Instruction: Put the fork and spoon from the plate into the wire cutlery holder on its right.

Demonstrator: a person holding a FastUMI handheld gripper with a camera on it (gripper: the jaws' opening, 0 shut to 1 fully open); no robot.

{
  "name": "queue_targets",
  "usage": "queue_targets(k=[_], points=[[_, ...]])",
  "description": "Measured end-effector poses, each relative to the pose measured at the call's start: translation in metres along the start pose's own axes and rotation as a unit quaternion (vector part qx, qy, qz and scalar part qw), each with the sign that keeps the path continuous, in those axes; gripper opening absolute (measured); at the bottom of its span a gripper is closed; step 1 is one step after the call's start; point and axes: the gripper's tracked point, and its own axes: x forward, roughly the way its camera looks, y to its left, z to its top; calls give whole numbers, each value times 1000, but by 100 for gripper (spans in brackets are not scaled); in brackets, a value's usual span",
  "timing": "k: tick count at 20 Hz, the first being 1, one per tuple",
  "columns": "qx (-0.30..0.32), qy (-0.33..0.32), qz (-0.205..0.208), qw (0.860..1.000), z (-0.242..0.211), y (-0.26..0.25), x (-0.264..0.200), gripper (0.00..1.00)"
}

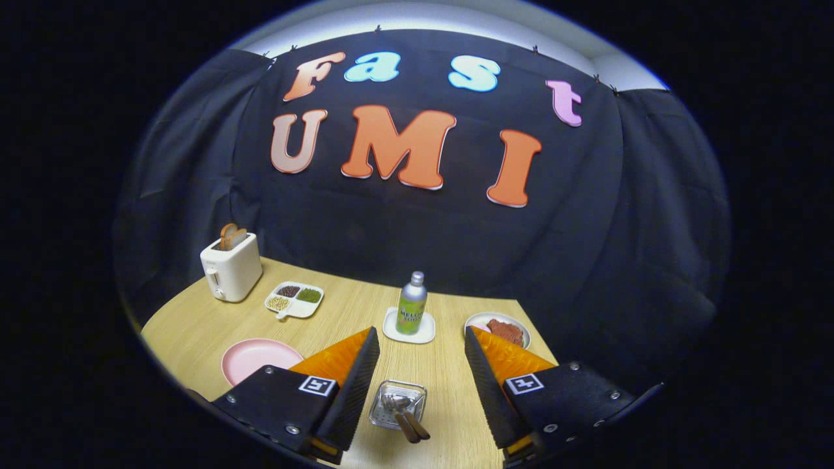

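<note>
My gripper [420, 342] hangs well above the wooden table [195, 326], open, with nothing between its fingers. Below the gap between the fingers stands the wire cutlery holder [398, 404]. Two brown-handled pieces of cutlery [409, 425] stand in it, their handles leaning toward me. Which is the fork and which the spoon I cannot tell. Left of the holder lies the pink plate [259, 360], bare, partly hidden by the left finger.
A white toaster [230, 267] with bread stands at the far left, a divided dish of beans [294, 299] beside it. A green bottle [412, 303] stands on a white coaster [408, 327] ahead. A plate with meat [502, 330] lies beyond the right finger.
</note>
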Motion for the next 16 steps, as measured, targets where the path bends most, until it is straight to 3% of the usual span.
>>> queue_targets(k=[9,16], points=[[24,-83,9,996,61,-1,-19,96],[36,-117,-8,992,77,-18,-30,98]])
